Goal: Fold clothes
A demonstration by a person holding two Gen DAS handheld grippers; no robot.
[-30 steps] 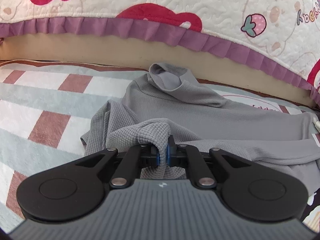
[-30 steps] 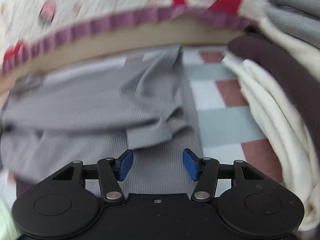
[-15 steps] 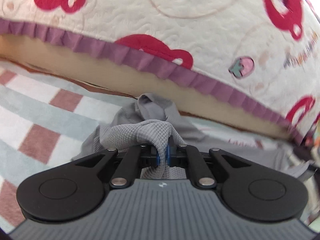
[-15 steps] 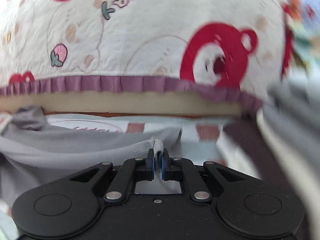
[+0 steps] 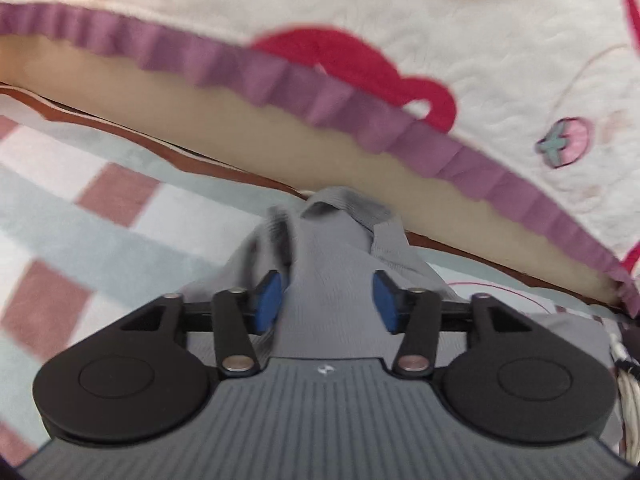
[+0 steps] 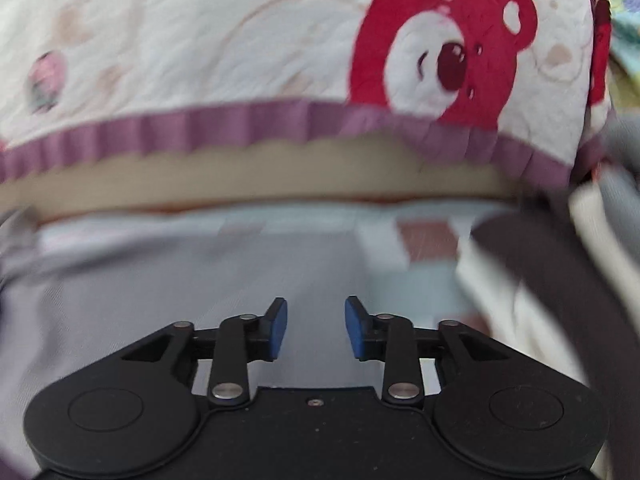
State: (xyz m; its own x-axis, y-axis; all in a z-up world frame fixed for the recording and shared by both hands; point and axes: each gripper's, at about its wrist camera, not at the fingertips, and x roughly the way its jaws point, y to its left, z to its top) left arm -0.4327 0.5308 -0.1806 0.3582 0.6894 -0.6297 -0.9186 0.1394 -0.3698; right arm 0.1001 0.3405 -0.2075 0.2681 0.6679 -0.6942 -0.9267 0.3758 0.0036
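While both sets of jaws gape wide with nothing held | left gripper (image 5: 326, 306) over grey sweater (image 5: 336, 280) | right gripper (image 6: 315, 328) too | sweater flat on checked mat (image 5: 100, 216) by quilt (image 6: 240, 40)

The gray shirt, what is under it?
The gray shirt lies on a checked cloth of pink, white and pale green squares. Whatever is right beneath the shirt is covered.

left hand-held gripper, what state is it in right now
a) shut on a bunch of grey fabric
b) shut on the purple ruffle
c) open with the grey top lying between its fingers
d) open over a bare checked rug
c: the left hand-held gripper has its blue pads spread wide apart, and the grey top lies loose between them, unpinched.
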